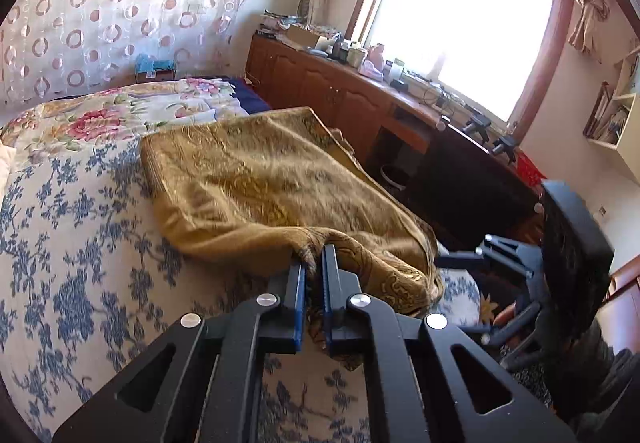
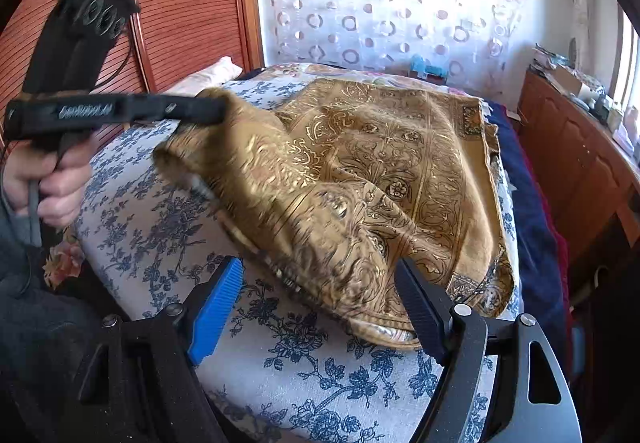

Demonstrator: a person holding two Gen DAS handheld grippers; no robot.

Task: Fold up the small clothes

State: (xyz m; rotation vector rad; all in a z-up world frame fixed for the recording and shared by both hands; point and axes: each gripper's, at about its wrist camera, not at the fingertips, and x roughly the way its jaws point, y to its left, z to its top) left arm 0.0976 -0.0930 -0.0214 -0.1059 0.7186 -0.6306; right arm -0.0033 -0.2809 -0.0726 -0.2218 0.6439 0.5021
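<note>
Gold-patterned cloth [image 2: 384,179] lies on the blue-flowered bedspread [image 2: 168,211], one corner clamped in the left gripper [image 1: 314,263], so carry it evenly across while the right gripper [image 2: 320,303], fingers apart and empty, takes the nearer edge.

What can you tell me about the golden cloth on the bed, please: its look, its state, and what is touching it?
The golden cloth is a woven-looking fabric, ochre with shiny ornamental scrolls and a darker patterned border. It lies partly folded on the blue-flowered bedspread, rumpled rather than flat. The left gripper is shut on one bunched corner and holds it lifted off the bed. The right gripper stands open at the near edge, its fingers on either side of a fold without pressing it.
</note>
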